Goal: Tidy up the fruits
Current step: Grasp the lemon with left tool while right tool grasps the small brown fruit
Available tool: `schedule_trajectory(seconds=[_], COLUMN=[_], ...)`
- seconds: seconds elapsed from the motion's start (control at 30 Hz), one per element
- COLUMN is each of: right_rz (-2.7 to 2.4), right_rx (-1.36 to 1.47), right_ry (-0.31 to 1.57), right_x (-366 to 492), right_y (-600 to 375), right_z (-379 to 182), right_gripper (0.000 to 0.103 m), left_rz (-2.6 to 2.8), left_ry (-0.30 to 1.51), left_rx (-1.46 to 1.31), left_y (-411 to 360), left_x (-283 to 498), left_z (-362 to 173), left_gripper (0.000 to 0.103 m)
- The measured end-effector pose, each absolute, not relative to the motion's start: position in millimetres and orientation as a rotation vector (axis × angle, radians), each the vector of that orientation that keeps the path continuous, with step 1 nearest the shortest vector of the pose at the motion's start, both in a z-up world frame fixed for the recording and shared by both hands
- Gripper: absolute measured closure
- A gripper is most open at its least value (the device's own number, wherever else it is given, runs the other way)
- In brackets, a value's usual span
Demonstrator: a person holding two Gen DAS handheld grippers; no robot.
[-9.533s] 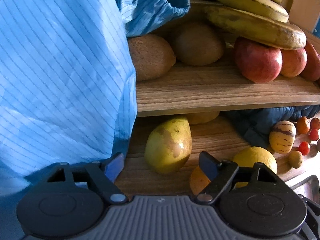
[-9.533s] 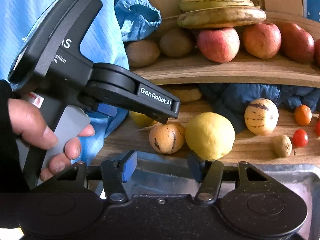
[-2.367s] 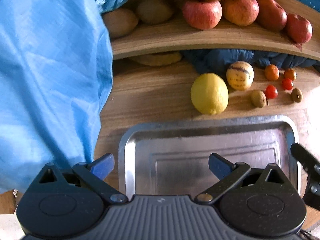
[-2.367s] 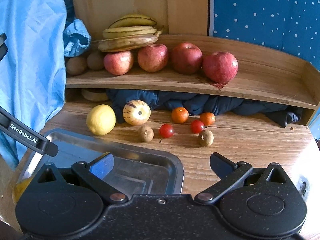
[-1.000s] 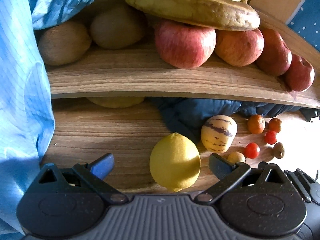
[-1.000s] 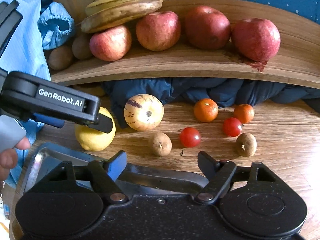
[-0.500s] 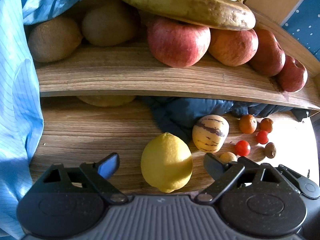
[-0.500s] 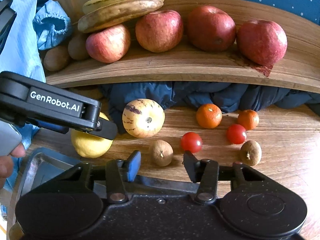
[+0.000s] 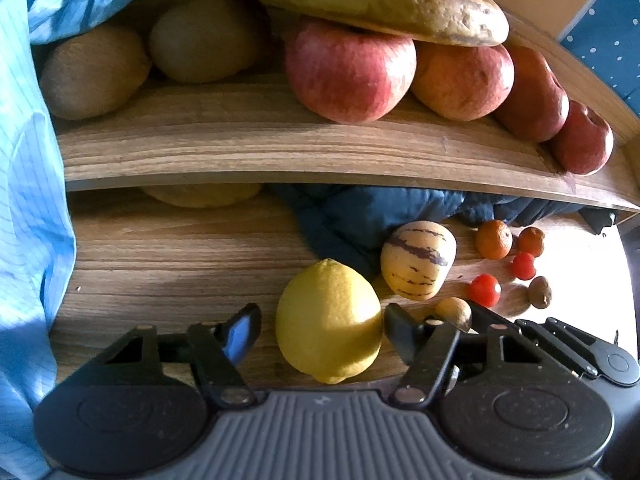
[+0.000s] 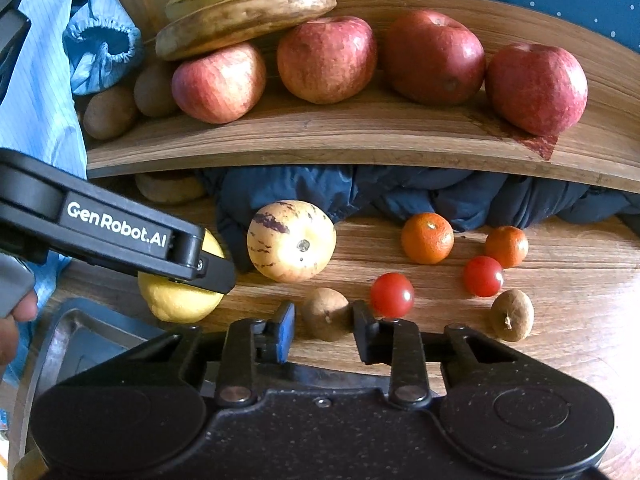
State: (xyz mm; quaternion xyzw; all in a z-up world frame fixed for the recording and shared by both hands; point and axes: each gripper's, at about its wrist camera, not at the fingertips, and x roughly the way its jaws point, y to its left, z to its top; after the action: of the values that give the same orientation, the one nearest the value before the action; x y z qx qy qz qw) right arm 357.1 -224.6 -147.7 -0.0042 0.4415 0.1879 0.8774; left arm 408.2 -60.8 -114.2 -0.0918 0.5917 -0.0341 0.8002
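A yellow lemon [image 9: 329,322] lies on the wooden table between the fingers of my left gripper [image 9: 322,330], whose jaws are open with small gaps on both sides. The lemon also shows in the right wrist view [image 10: 180,294], partly hidden by the left gripper body. My right gripper [image 10: 323,330] has its jaws narrowed around a small brown fruit [image 10: 326,314]; contact is unclear. A striped pepino melon [image 10: 291,241], two cherry tomatoes [image 10: 391,295], two small oranges [image 10: 427,238] and another brown fruit [image 10: 512,315] lie nearby.
A wooden shelf [image 10: 360,136] holds several apples [image 10: 326,58], bananas [image 10: 248,12] and kiwis [image 10: 110,112]. Dark blue cloth [image 10: 400,192] lies under the shelf. A metal tray [image 10: 76,340] sits at the lower left. Light blue fabric [image 9: 28,200] hangs left.
Both grippers have moved forward and lower. The left jaws have narrowed around the lemon. The right jaws have closed in around the small brown fruit.
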Motion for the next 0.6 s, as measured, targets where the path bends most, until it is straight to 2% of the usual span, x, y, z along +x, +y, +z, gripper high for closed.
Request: schedule_trajectory(seconds=[0.23,0.6], right_rz=[0.392,0.397], right_rx=[-0.009,-0.004], right_ry=[0.920,0.908], right_x=[357.1,353.8], right_y=[-225.3,-228.1], right_z=[-147.1,-139.9], right_gripper=[0.074,0.074], left_rz=[-0.084,-0.066], left_ry=[1.268,1.264], left_rx=[-0.213,-0.204], left_y=[-61.0,-63.2], left_x=[407.0,401.4], left_z=[-113.1,-111.4], left_gripper=[0.043,0.044])
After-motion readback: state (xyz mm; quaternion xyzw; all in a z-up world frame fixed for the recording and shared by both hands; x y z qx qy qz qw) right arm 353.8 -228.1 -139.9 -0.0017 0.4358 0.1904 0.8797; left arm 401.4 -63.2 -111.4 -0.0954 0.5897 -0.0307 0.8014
